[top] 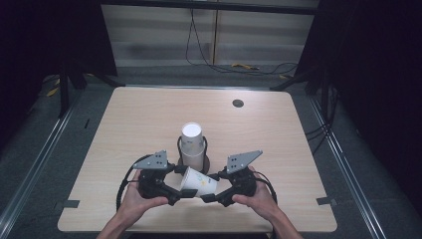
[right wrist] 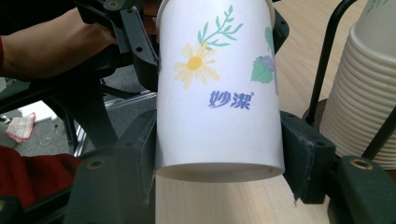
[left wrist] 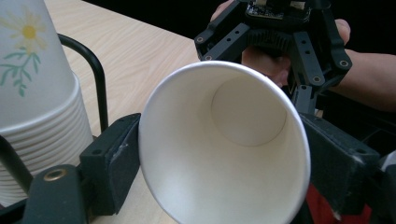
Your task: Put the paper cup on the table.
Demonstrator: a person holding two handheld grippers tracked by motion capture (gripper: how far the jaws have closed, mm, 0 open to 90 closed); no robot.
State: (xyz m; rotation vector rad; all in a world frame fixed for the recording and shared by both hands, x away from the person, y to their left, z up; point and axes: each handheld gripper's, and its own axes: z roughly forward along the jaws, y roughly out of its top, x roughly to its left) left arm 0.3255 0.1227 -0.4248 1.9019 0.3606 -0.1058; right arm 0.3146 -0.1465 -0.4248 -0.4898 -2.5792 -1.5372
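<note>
White paper, printed with a yellow daisy and green sprigs, forms the cup point(top: 199, 182) held on its side between two claws, low over the near middle of a pale wooden desk point(top: 139, 119).

In the high view the left claw point(top: 185, 193) comes at the cup from nine o'clock and the right claw point(top: 204, 197) from three o'clock, each carried in one of the person's hands at the six o'clock edge of the desk. The cup's open mouth faces the left claw and its closed base faces the right claw.

In the left gripper view the cup point(left wrist: 224, 144) shows its bare white inside, and the left claw's point(left wrist: 224, 158) two black pads press the rim from either side, clamped on it. In the right gripper view the cup point(right wrist: 217, 93) shows its printed wall and blue lettering, and the right claw's point(right wrist: 219, 158) pads sit against the wall near the base, one on each side, gripping it.

Just beyond the cup, toward twelve o'clock, a stack of matching cups point(top: 192, 147) stands upside down inside a black wire holder point(top: 205, 144). The held cup lies just beside the foot of this stack. Farther off, toward one o'clock, a small round dark cap point(top: 238, 103) is set into the desk.
</note>
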